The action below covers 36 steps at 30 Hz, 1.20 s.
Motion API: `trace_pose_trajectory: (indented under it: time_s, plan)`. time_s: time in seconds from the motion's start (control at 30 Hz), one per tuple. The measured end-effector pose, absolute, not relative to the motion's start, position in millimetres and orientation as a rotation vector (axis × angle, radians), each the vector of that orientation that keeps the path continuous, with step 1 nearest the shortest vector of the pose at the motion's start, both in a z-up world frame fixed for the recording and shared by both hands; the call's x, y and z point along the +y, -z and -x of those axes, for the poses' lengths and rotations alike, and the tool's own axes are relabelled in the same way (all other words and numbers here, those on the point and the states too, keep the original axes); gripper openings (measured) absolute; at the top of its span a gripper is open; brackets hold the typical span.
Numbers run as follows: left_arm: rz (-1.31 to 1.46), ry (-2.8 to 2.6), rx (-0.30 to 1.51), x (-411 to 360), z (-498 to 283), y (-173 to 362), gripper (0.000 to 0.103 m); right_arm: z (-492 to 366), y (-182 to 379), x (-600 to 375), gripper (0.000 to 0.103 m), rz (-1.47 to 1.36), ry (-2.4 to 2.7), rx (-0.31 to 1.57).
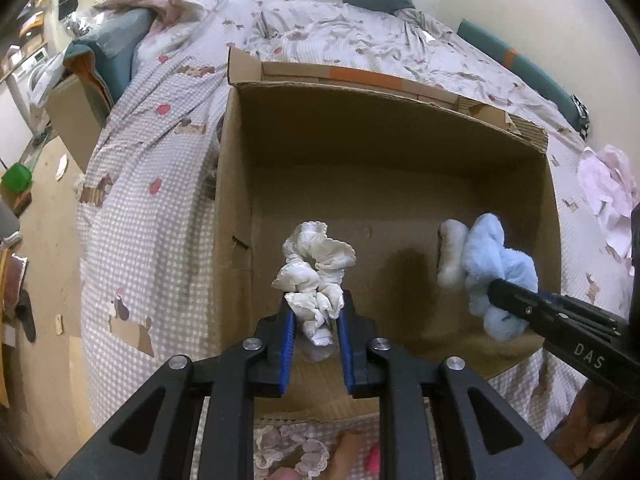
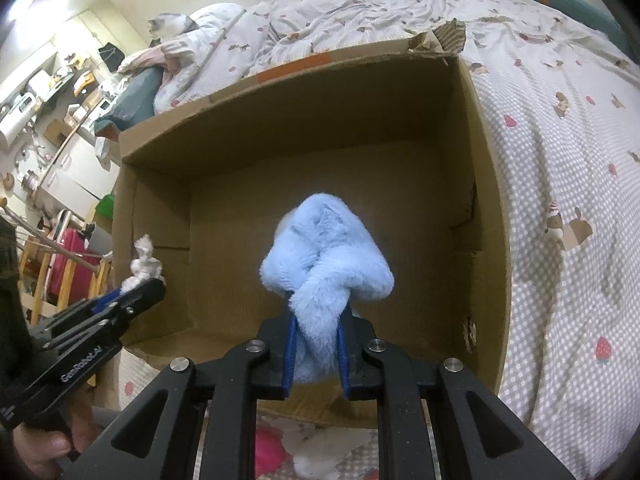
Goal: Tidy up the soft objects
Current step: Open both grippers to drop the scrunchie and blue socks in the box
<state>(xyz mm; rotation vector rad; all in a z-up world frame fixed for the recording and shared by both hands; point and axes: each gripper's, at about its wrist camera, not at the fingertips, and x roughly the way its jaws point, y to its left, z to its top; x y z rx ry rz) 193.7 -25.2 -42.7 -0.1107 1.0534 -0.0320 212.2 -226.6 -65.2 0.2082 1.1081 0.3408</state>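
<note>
An open cardboard box (image 1: 400, 132) stands on the bed; it also shows in the right wrist view (image 2: 304, 92). My left gripper (image 1: 315, 312) is shut on a white lace scrunchie (image 1: 312, 264) and holds it over the box's near left side. My right gripper (image 2: 318, 316) is shut on a fluffy light blue scrunchie (image 2: 324, 252) and holds it over the box's inside. In the left wrist view the right gripper (image 1: 496, 286) comes in from the right with the blue scrunchie (image 1: 492, 256), beside a white fluffy piece (image 1: 450, 254). The left gripper (image 2: 158, 280) with the white scrunchie (image 2: 144, 264) shows at the left of the right wrist view.
The bed has a grey checked cover (image 1: 152, 168) with a crumpled duvet (image 1: 340, 28) behind the box. A pink and white cloth (image 1: 608, 192) lies at the right. A lace scrunchie (image 1: 288, 452) and a pink item (image 2: 268, 452) lie before the box. Cluttered floor and shelves (image 2: 48, 120) lie left.
</note>
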Motion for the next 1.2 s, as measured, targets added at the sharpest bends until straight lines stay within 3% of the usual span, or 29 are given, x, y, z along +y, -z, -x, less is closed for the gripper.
trace_pose_trajectory:
  time_s: [0.13, 0.2, 0.37, 0.4, 0.43, 0.47, 0.5, 0.53, 0.7, 0.87, 1.03, 1.1, 1.2]
  plan:
    - [0.111, 0.043, 1.045, -29, -193, 40, 0.024, -212, 64, -231, 0.020, -0.210, -0.333, 1.101]
    - [0.111, 0.044, 1.046, -30, -193, 41, 0.038, -211, 64, -234, 0.021, -0.211, -0.331, 1.101]
    - [0.135, 0.055, 1.040, -30, -193, 38, 0.049, -209, 58, -241, 0.025, -0.233, -0.322, 1.081]
    - [0.137, 0.058, 1.036, -30, -193, 37, 0.054, -208, 57, -243, 0.029, -0.241, -0.321, 1.074]
    - [0.138, 0.061, 1.034, -30, -192, 36, 0.055, -208, 55, -244, 0.040, -0.249, -0.319, 1.064]
    - [0.138, 0.067, 1.038, -31, -191, 35, 0.055, -209, 52, -245, 0.053, -0.252, -0.317, 1.056]
    - [0.139, 0.074, 1.041, -32, -191, 35, 0.055, -208, 50, -246, 0.079, -0.255, -0.314, 1.045]
    - [0.142, 0.083, 1.039, -32, -189, 34, 0.055, -208, 46, -247, 0.085, -0.264, -0.309, 1.026]
    - [0.129, 0.068, 1.000, -32, -184, 22, 0.082, -204, 35, -248, 0.085, -0.273, -0.301, 0.982]
    - [0.090, 0.067, 0.986, -33, -175, 13, 0.090, -195, 30, -245, 0.085, -0.220, -0.263, 0.969]
    - [0.049, 0.088, 0.967, -30, -153, 6, 0.092, -184, 21, -252, 0.085, -0.226, -0.258, 0.980]
    - [0.041, 0.071, 0.951, -25, -144, 0, 0.102, -178, 14, -255, 0.085, -0.223, -0.259, 0.963]
    - [0.055, 0.034, 0.944, -13, -131, -3, 0.102, -169, 5, -262, 0.085, -0.246, -0.252, 0.940]
